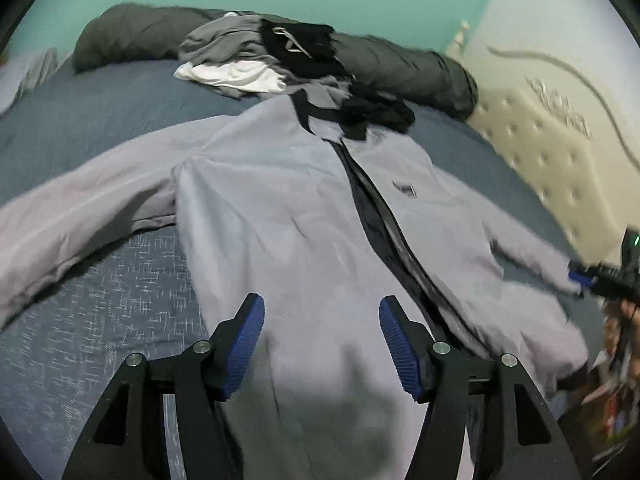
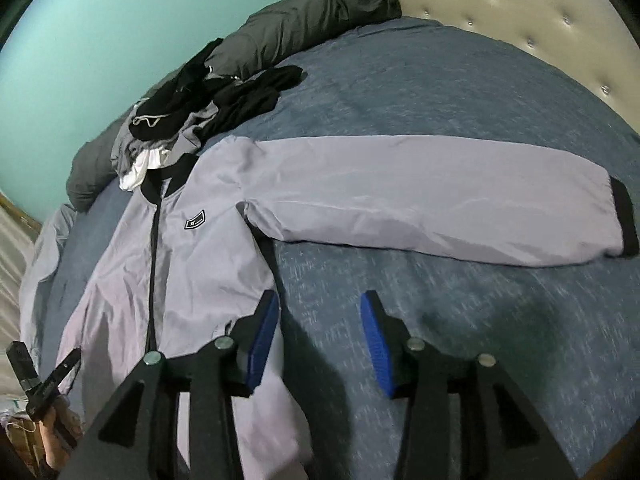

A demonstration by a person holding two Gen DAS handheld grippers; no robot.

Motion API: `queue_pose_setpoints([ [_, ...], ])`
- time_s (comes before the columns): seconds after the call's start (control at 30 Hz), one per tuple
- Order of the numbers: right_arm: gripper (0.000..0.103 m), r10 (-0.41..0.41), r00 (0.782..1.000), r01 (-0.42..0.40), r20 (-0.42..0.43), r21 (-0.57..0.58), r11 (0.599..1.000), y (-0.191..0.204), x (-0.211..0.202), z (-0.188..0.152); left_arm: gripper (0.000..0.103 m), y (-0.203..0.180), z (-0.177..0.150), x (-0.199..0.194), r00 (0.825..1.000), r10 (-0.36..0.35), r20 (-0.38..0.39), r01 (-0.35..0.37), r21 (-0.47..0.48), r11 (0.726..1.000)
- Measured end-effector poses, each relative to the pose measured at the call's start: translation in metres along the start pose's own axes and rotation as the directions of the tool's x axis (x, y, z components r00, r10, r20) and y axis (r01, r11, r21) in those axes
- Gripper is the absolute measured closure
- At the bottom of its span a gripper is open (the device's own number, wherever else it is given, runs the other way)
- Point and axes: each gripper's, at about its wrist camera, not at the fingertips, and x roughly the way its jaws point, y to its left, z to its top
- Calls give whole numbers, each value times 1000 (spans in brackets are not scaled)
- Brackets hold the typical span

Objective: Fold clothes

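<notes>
Jaws apart; jacket [image 1: 304, 216] flat, bedspread [image 2: 460, 92] bare beyond.

Left gripper [image 1: 322, 334] and right gripper [image 2: 320, 332], black angular arms, ribbed blue pads, silver pivot screws

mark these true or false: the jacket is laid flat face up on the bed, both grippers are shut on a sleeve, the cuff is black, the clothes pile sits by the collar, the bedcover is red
1. The jacket lies spread out, front up, on the bed. True.
2. Both grippers are shut on a sleeve. False: the left gripper and right gripper are open and hold nothing.
3. The cuff on the spread sleeve is black. True.
4. The pile of clothes sits by the collar. True.
5. The bedcover is red. False: it is blue.
</notes>
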Motion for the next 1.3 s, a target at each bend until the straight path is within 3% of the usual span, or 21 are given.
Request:
queue_pose_setpoints([
  [0.13,59,36,999,-36,-6,5,999,-9,-10,-9,39,-24,-7,-5,999,21,-46,-20,29,999],
  [0.23,58,68,998,-68,-7,19,997,-14,-12,-15,39,-47,-14,9,991,-64,-117,66,17,998],
  [0.43,58,106,994,-105,-9,39,994,-20,-18,-25,39,-92,-25,66,942,-224,-252,205,-97,974],
  [0.63,57,124,992,-124,-2,55,991,-29,-25,-30,41,-108,-26,99,940,-193,-281,165,-118,979],
  [0.7,57,129,992,-128,-3,59,990,-31,-25,-31,48,-108,-24,110,932,-219,-291,182,-148,972],
  [0.77,57,133,991,-132,-8,63,989,-32,-23,-32,68,-108,-25,118,925,-229,-302,186,-164,969],
  [0.83,57,139,990,-137,-21,60,989,-31,-19,-34,79,-110,-26,122,918,-242,-315,194,-176,965],
  [0.97,57,148,988,-146,-32,49,988,-27,-15,-35,91,-116,-23,120,915,-242,-322,205,-145,968],
  [1.03,57,150,988,-149,-37,49,988,-27,-14,-36,98,-114,-14,108,922,-247,-299,220,-122,968],
  [1.17,57,151,987,-149,-52,34,988,-23,-12,-36,99,-101,11,83,936,-248,-248,231,-98,968],
  [1.3,57,150,985,-150,-82,11,989,-14,-8,-40,100,-82,18,87,939,-200,-280,179,-100,979],
])
